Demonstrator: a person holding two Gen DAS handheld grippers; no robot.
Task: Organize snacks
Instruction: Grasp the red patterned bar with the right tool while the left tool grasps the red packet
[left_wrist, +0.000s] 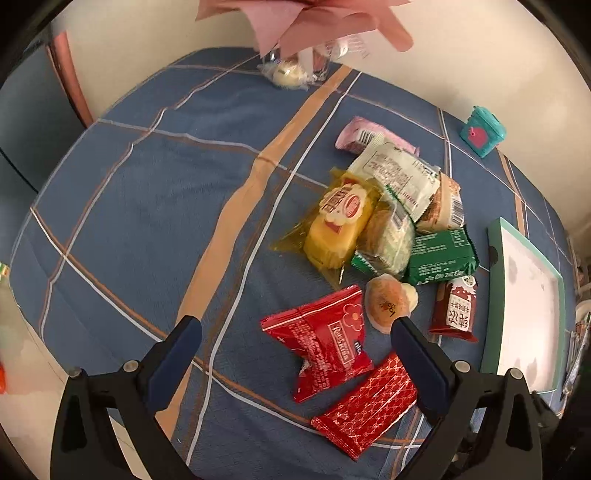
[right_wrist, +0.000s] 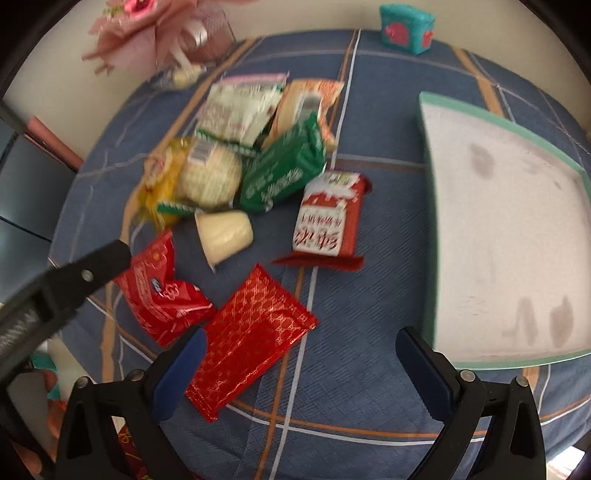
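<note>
While both grippers, left gripper (left_wrist: 295, 328) and right gripper (right_wrist: 301, 341), hover spread and empty, 1 flat red packet (right_wrist: 251, 341) at lower centre awaits transfer to the tray (right_wrist: 428, 206).

Colours and patterns of the items showing on the table

The tablecloth (left_wrist: 147, 192) is showing blue with orange and white plaid lines. The tray (right_wrist: 428, 206) is showing a mint-green rim around a pale pink floor. One flat packet (right_wrist: 251, 339) is showing red with a gold lattice print; the puffed packet (left_wrist: 321, 339) is showing red with a flower mark. The cake wrapper (left_wrist: 332, 229) is showing yellow, the folded packet (right_wrist: 284, 173) dark green.
</note>
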